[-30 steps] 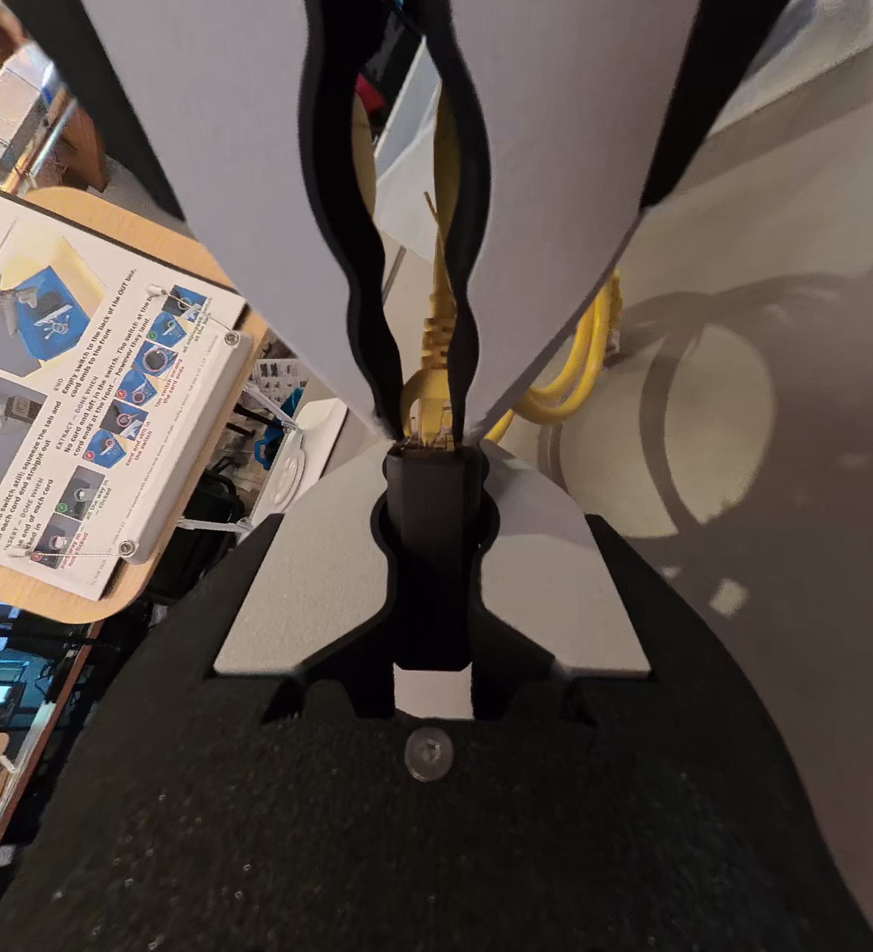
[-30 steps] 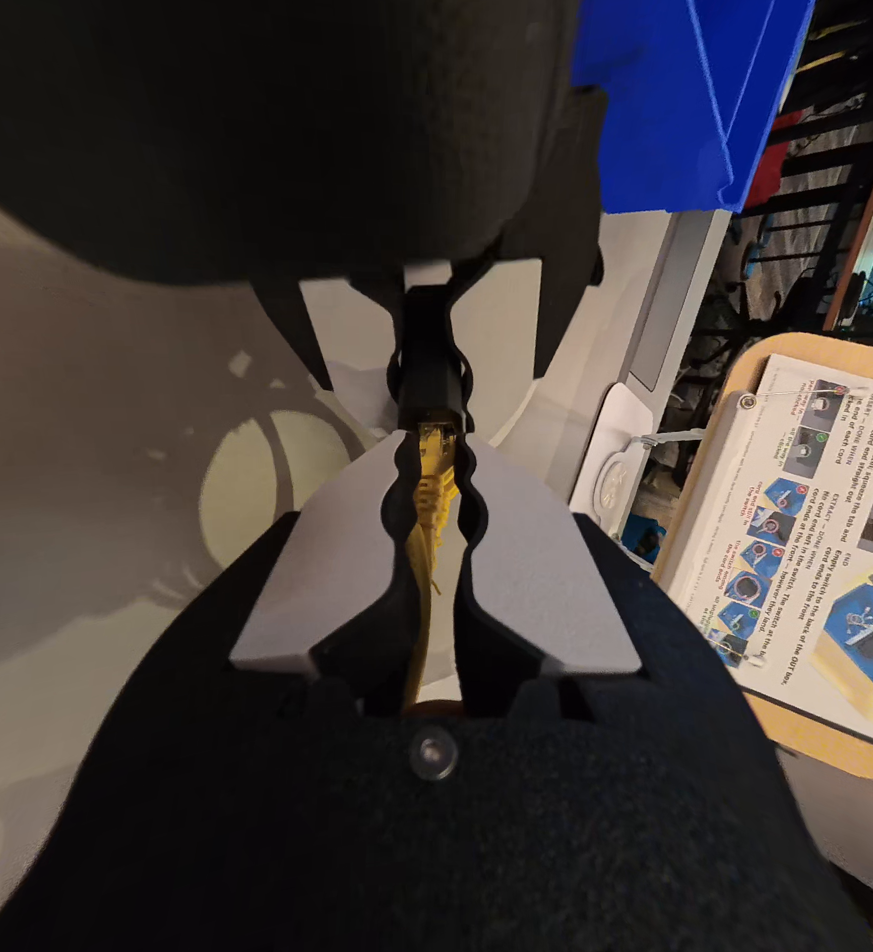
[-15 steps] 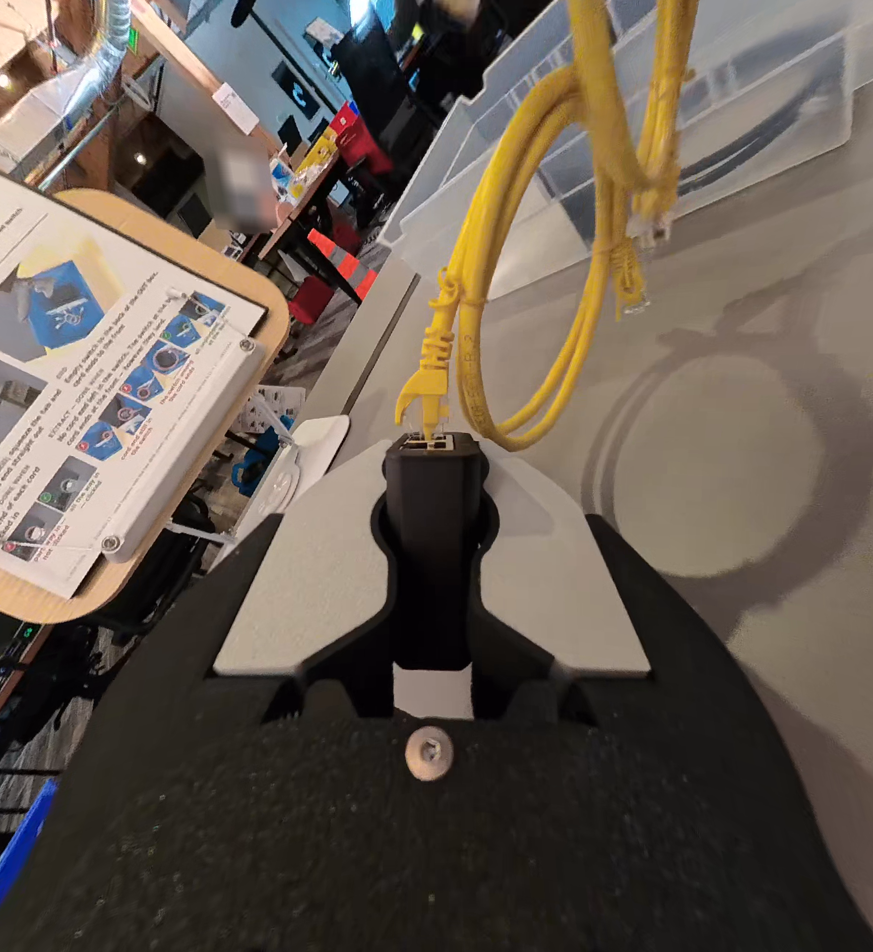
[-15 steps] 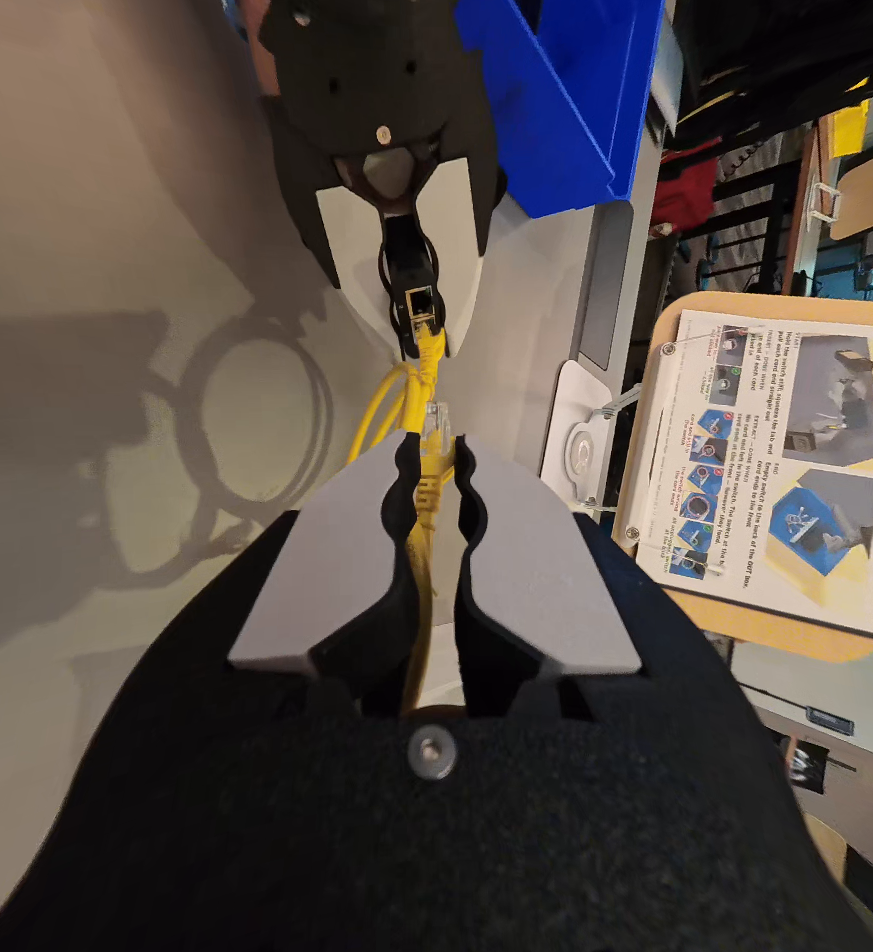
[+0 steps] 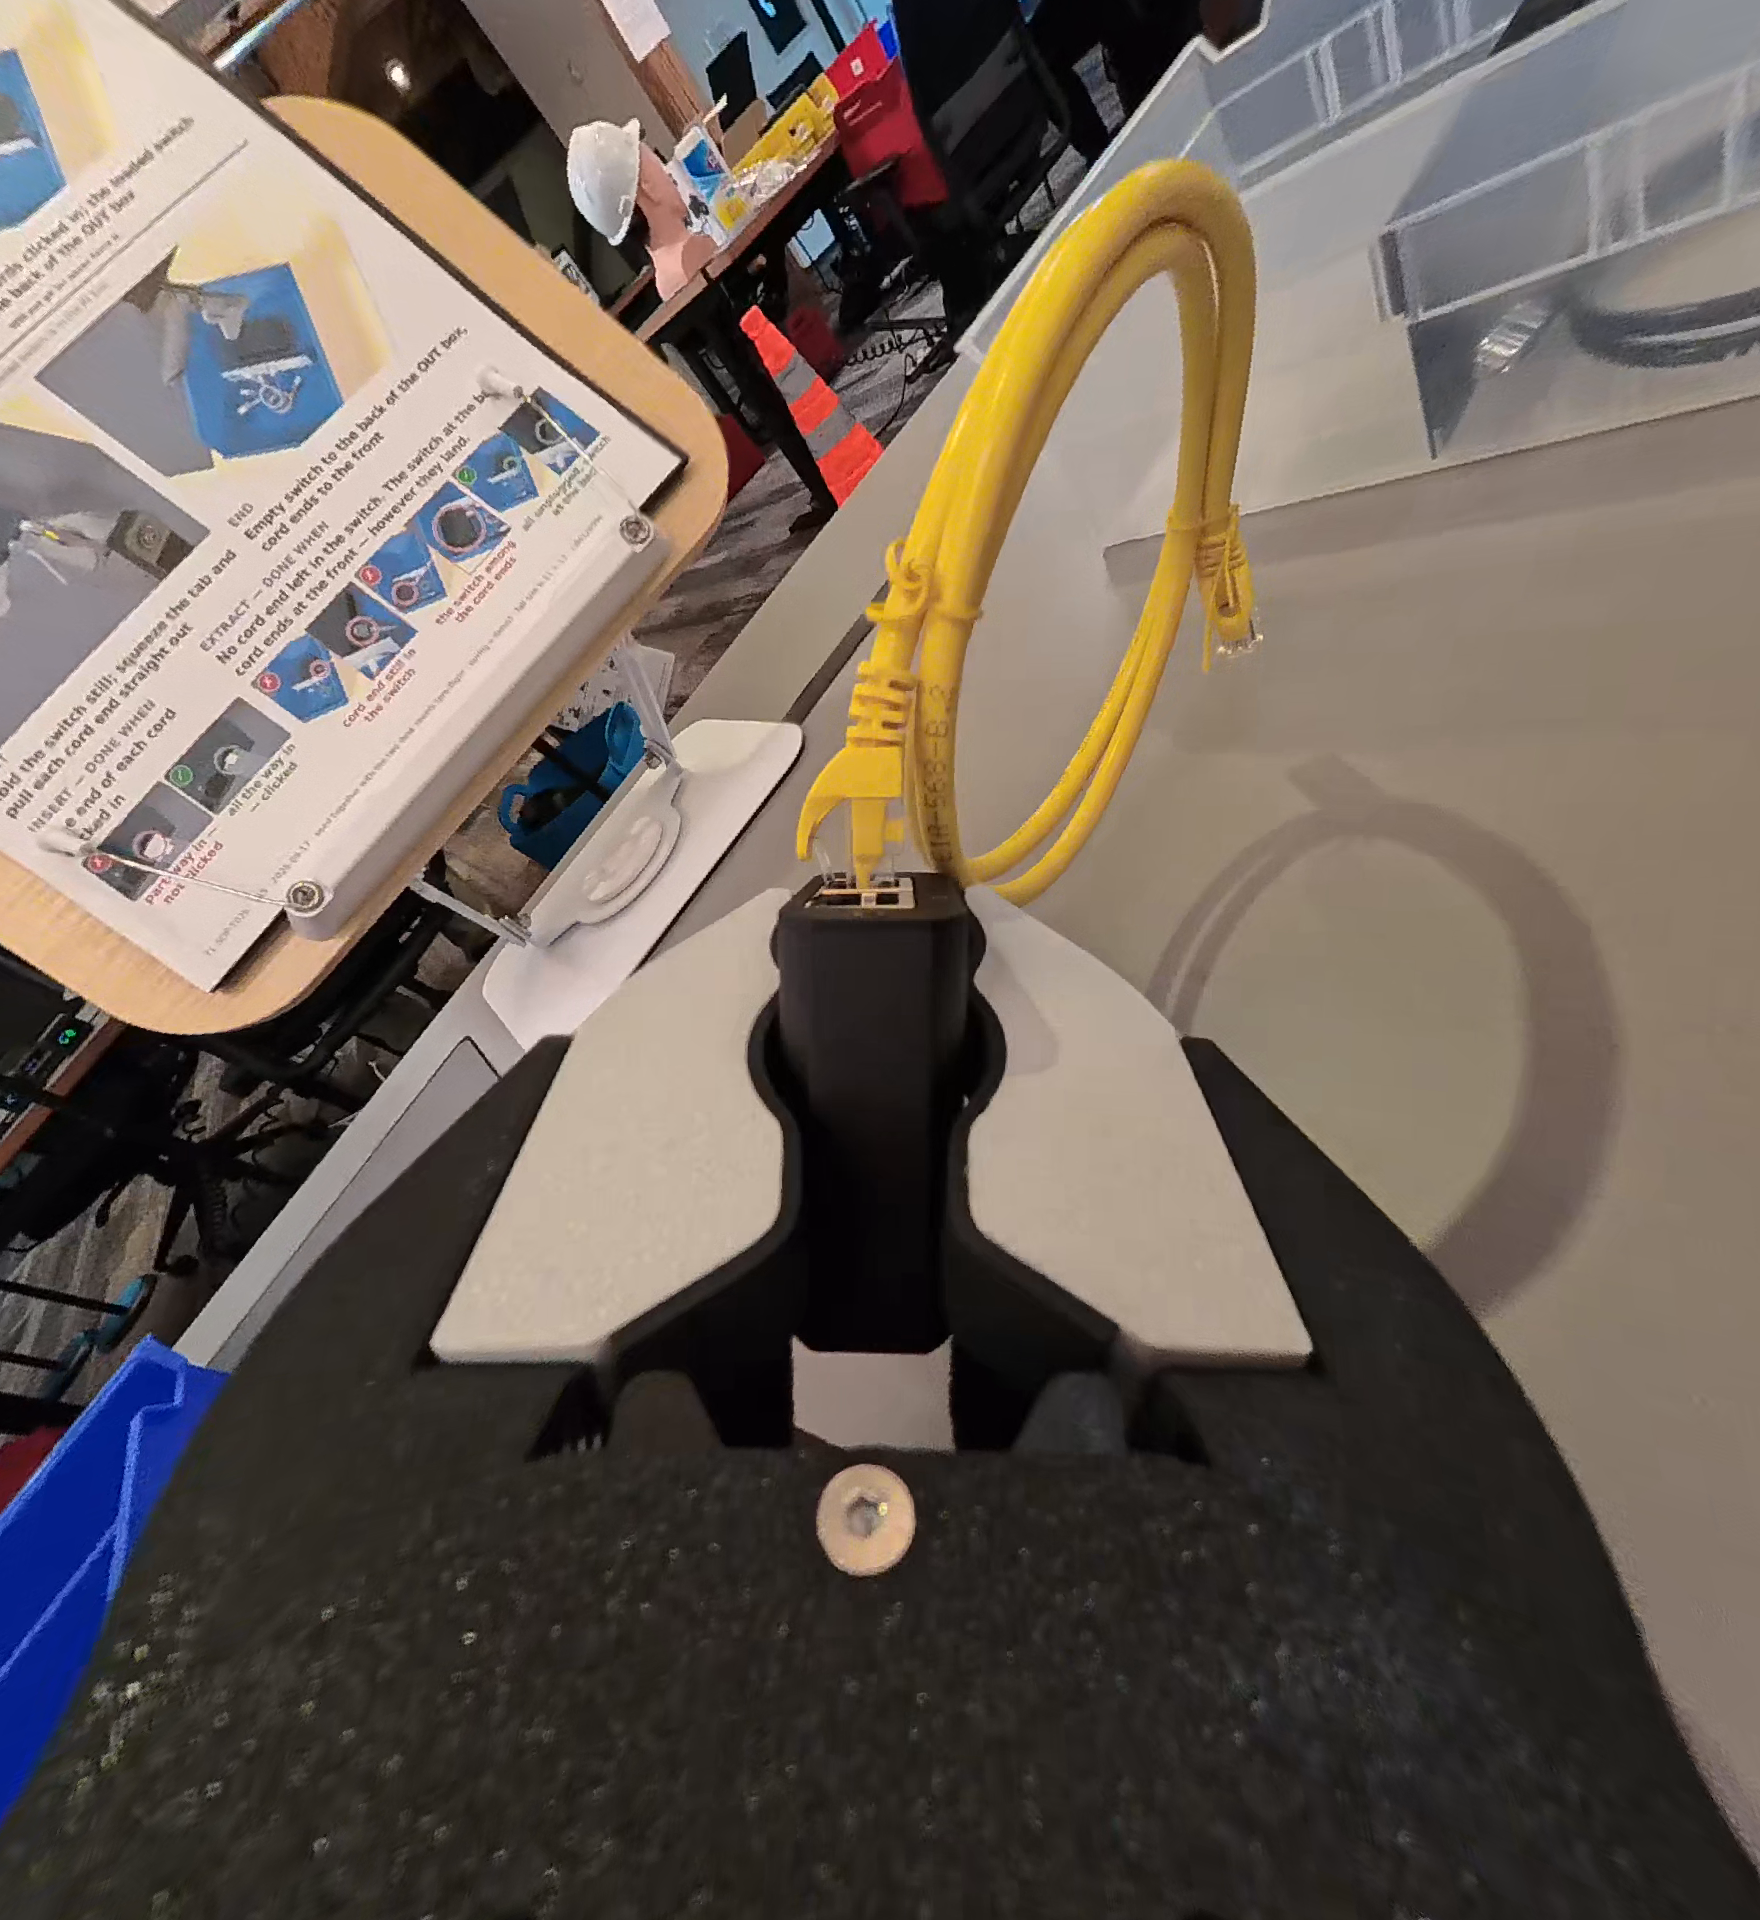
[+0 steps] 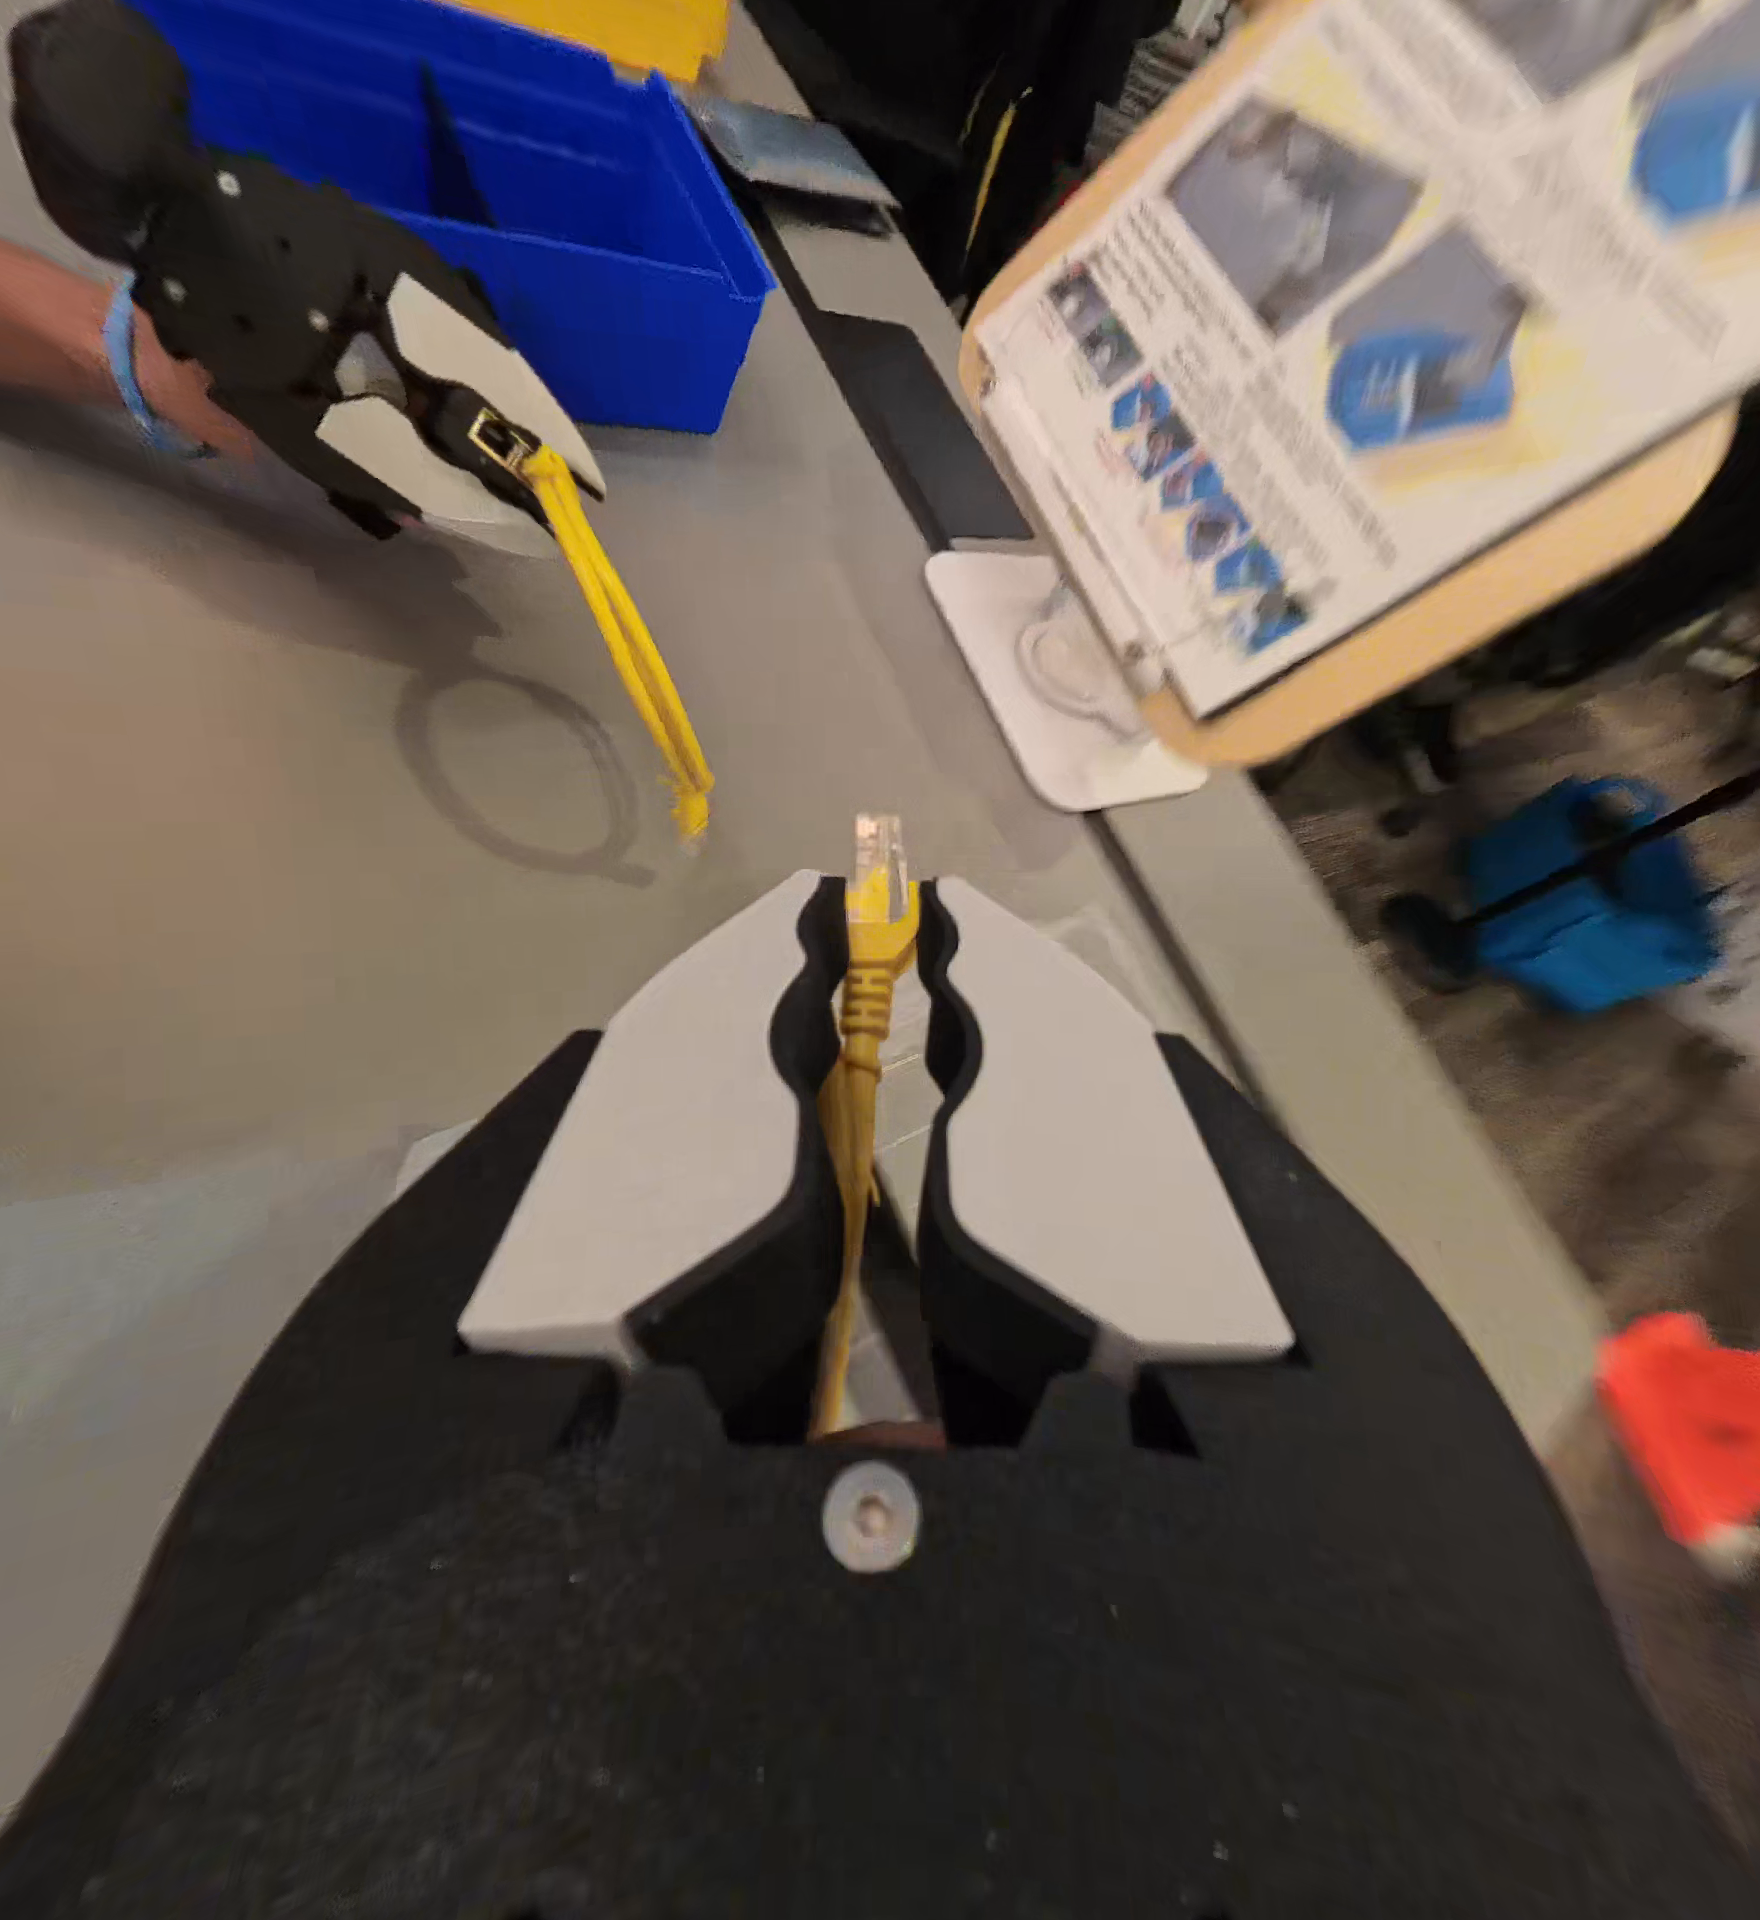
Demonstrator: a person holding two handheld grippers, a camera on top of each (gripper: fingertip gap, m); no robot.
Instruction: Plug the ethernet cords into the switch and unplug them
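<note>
The left hand-held gripper (image 5: 871, 914) is closed on a black switch (image 5: 871, 1039), both pads pressed to its sides; the switch's lower body is buried between the fingers, so only its port face shows. One yellow cord (image 5: 1084, 499) is plugged into a port there. Its coil arcs up over the grey desk (image 5: 1478, 831) and its free plug (image 5: 1231, 613) dangles to the right, touching nothing.

The right hand-held gripper (image 6: 881, 894) pinches a second yellow cord's plug (image 6: 878, 914). The clear tip pokes out past the fingertips, and the cable runs back between the fingers until the gripper body hides it. It hangs well apart from the switch, which sits far left in this view.

A blue bin (image 6: 564, 208) stands behind the left gripper, cut off by the frame. The instruction board (image 6: 1375, 364) on the right is motion-blurred there, and the floor clutter beyond the desk edge is too smeared to identify.
</note>
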